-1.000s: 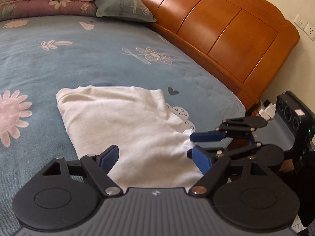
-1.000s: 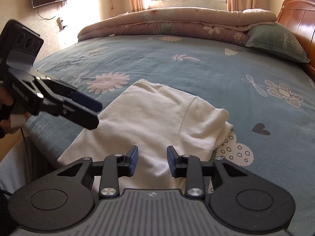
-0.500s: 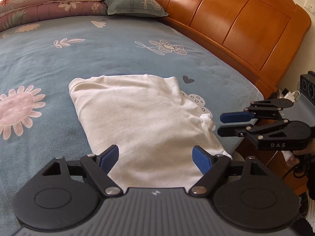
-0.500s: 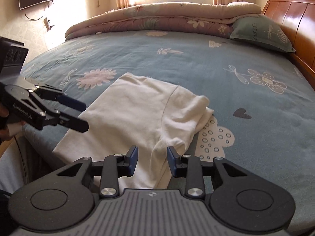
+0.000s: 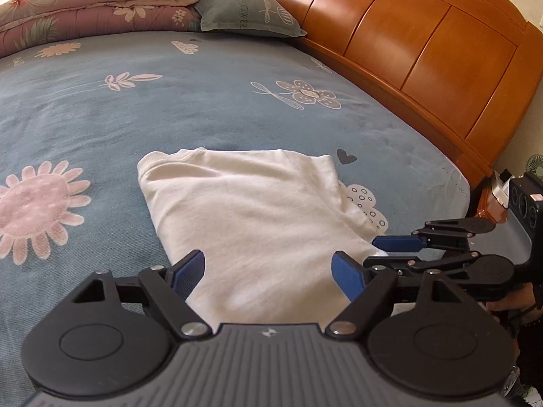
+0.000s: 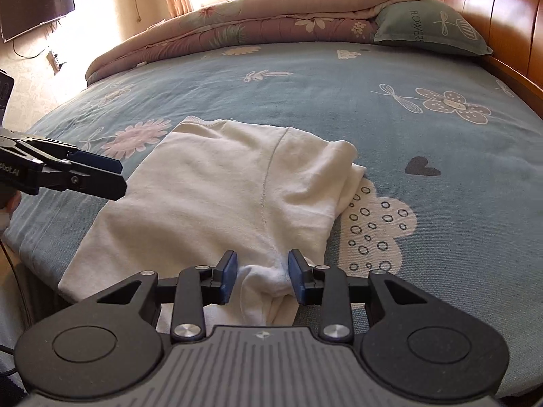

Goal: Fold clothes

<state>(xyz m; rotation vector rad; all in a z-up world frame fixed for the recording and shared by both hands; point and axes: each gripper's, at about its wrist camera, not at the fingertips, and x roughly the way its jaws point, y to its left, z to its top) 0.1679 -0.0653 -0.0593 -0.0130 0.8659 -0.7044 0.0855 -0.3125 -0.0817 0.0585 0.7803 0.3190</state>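
Observation:
A white folded garment lies on the blue flowered bedsheet, near the bed's front edge. My left gripper is open wide just above the garment's near edge, nothing touching its pads. In the right wrist view the same garment spreads ahead, and my right gripper stands partly open with the garment's bunched near corner between its fingers. From the left wrist view the right gripper sits at that corner. The left gripper hovers at the garment's left side.
A rolled quilt and a green pillow lie along the far side of the bed. The wooden headboard runs along the right. A dark screen hangs on the left wall. The bed's edge drops off just below both grippers.
Both grippers have come down and closer to the garment's near edge. The right gripper has moved in from beside the garment to straddle its near corner.

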